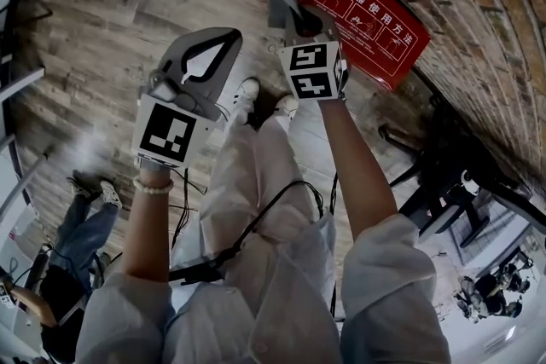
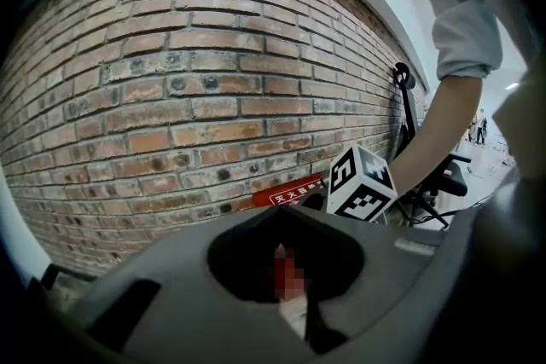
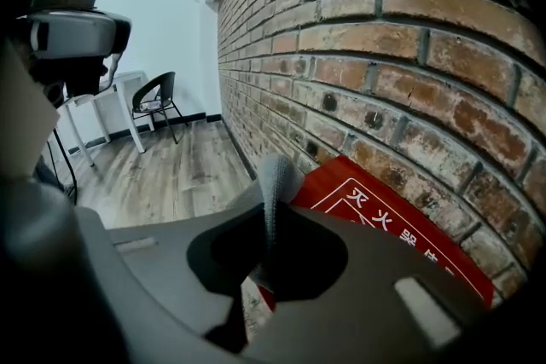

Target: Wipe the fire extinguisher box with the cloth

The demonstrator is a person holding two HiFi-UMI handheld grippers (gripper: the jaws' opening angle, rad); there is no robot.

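Right gripper [image 3: 270, 207] jaws pinch cloth [image 3: 277, 170], half-hiding fire extinguisher box [image 3: 384, 222]; left gripper [image 2: 286, 211] jaws pressed together.

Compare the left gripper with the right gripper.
The right gripper is shut on the grey cloth; the left gripper is shut on nothing. The right gripper points at the red fire extinguisher box by the brick wall; the left gripper hangs aside, over the wooden floor. Both are grey and each carries a marker cube.
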